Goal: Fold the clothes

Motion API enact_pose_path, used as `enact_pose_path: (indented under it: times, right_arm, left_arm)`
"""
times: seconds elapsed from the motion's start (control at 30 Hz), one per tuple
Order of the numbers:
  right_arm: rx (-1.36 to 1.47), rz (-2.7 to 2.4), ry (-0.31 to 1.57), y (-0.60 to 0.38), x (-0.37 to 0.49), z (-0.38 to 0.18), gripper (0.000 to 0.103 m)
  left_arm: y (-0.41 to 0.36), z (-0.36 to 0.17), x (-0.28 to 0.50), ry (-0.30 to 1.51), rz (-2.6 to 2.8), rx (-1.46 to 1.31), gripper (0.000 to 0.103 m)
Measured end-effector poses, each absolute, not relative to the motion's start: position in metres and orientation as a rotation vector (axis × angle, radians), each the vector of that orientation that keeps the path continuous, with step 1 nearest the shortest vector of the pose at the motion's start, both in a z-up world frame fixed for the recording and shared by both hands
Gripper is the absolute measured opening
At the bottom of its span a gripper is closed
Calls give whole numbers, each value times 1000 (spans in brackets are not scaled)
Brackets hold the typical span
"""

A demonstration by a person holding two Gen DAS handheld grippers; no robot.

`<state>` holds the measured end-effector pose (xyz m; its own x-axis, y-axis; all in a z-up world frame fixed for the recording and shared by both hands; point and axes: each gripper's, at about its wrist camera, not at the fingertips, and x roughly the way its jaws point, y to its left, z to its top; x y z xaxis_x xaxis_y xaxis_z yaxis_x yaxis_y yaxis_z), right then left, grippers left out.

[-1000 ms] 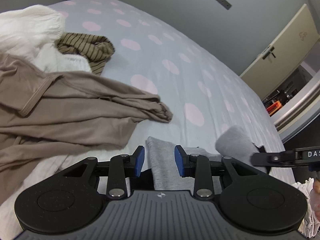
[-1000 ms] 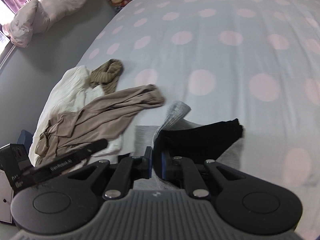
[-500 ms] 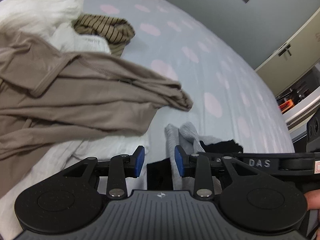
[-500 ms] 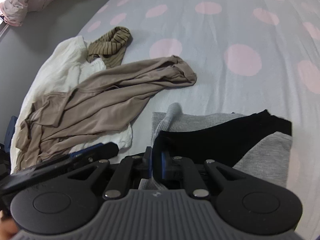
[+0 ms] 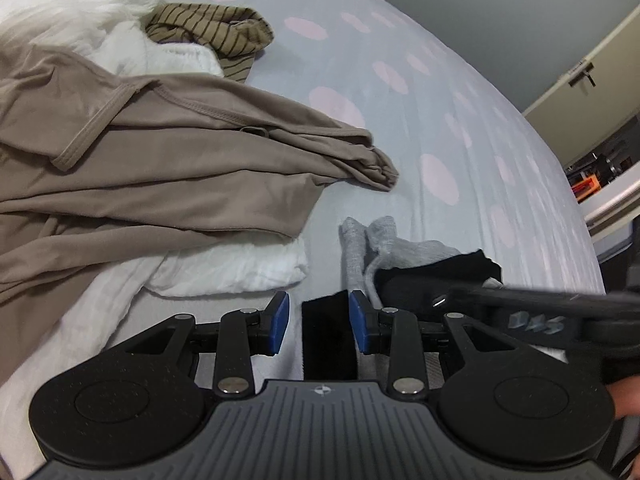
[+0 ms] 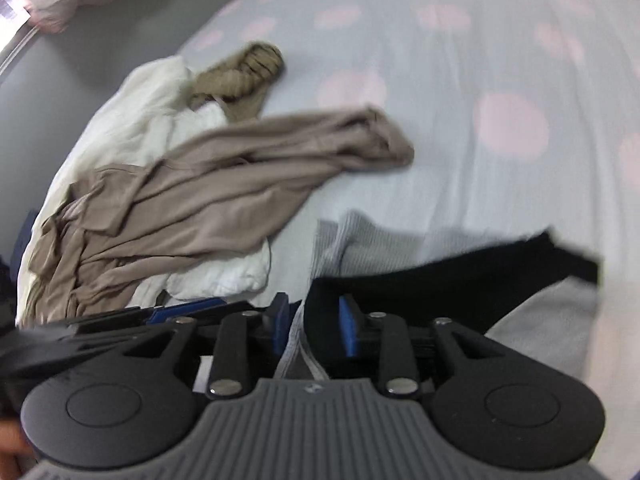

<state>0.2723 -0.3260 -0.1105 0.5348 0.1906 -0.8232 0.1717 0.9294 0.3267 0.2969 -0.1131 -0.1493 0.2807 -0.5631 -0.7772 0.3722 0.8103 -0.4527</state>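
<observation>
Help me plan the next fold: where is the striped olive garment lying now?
The striped olive garment lies bunched at the far end of the clothes pile, upper left in both views, against the white garment and beyond the tan shirt, on the polka-dot bedsheet.

The left tool [image 5: 318, 322] is low and level, its blue pads spread apart. The right tool [image 6: 314, 326] sits just beside it to the right, its pads also parted. A bare hand [image 5: 626, 396] shows at the right edge.
</observation>
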Motion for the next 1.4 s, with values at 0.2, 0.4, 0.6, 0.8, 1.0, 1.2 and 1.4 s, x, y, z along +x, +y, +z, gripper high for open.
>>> enact_pose_path:
  times: [0.2, 0.4, 0.6, 0.8, 1.0, 1.2, 1.4]
  right_arm:
    - [355, -18, 945, -355, 226, -78, 41]
    - [391, -81, 936, -387, 160, -82, 51]
    - [540, -130, 936, -408, 114, -112, 47]
    - [544, -90, 901, -398, 107, -116, 40]
    - [547, -50, 866, -388, 101, -120, 19]
    - [422, 17, 818, -355, 94, -100, 15]
    - [283, 117, 795, -307, 87, -86, 15]
  left_arm:
    - [-118, -145, 281, 1157, -696, -142, 30]
    - [-127, -138, 267, 1153, -737, -62, 30]
    - [-126, -137, 265, 1153, -727, -56, 30]
    - [-129, -139, 264, 1162, -725, -41, 30]
    - [-127, -139, 265, 1191, -709, -95, 30]
    - [-123, -132, 254, 1219, -713, -92, 30]
    - [-104, -119, 239, 1229, -682, -51, 38]
